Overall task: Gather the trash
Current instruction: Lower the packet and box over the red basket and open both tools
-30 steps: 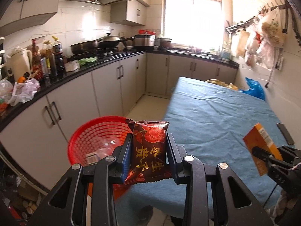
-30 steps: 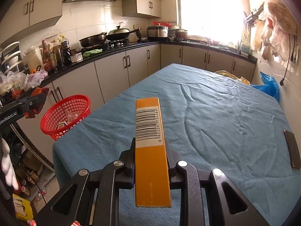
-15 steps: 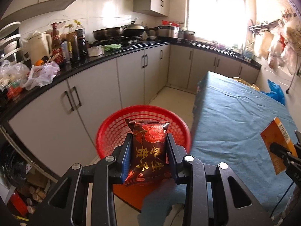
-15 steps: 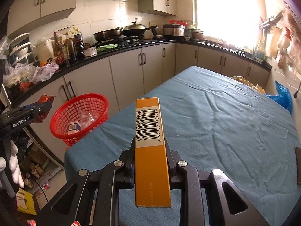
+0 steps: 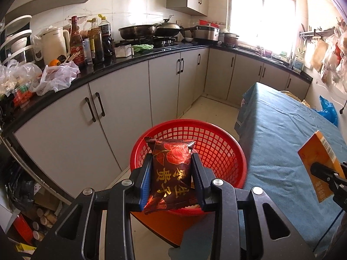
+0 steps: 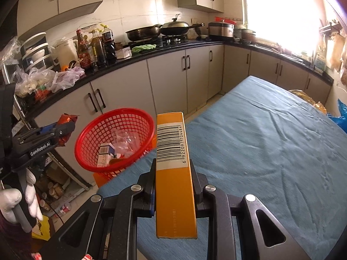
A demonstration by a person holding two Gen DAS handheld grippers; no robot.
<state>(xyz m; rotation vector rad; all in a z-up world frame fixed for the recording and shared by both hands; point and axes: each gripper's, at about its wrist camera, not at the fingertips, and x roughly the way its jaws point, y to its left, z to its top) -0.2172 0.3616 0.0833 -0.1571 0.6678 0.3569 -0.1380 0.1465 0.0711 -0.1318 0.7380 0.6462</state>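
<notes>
Straight ahead in the left wrist view, the left gripper (image 5: 171, 175) pinches a dark red snack packet (image 5: 170, 174) upright between its two fingers, gold characters facing the camera. The red basket (image 5: 216, 143) is the landmark: the packet hangs in front of and above its near rim, over its mouth. Behind the basket runs a row of grey cabinets (image 5: 121, 108) under a black counter, with bottles (image 5: 76, 43) and pans (image 5: 138, 31) on top. To the basket's right, touching or nearly touching its rim, stands the table with a blue cloth (image 5: 282, 134). Farther right of the basket, over that cloth, the right gripper (image 5: 321, 171) enters from the frame edge, clamped on an orange box (image 5: 316, 153).

Seen from the right wrist, the right gripper (image 6: 174, 179) squeezes the same orange box (image 6: 173, 173) edge-on, its barcode side up; the box's far end reaches to just right of the basket (image 6: 91, 134) in the picture. The basket sits at the table's corner, beside the blue cloth (image 6: 260, 147), and holds a small white and blue carton (image 6: 106, 151) and crumpled clear plastic (image 6: 128, 138). Left of the basket, the left gripper (image 6: 67, 130) grips the snack packet (image 6: 67, 121), whose crimped end pokes up past the fingers, level with the basket's rim but apart from it. A gloved hand (image 6: 17, 201) holds that gripper's handle, low and left of the basket.
</notes>
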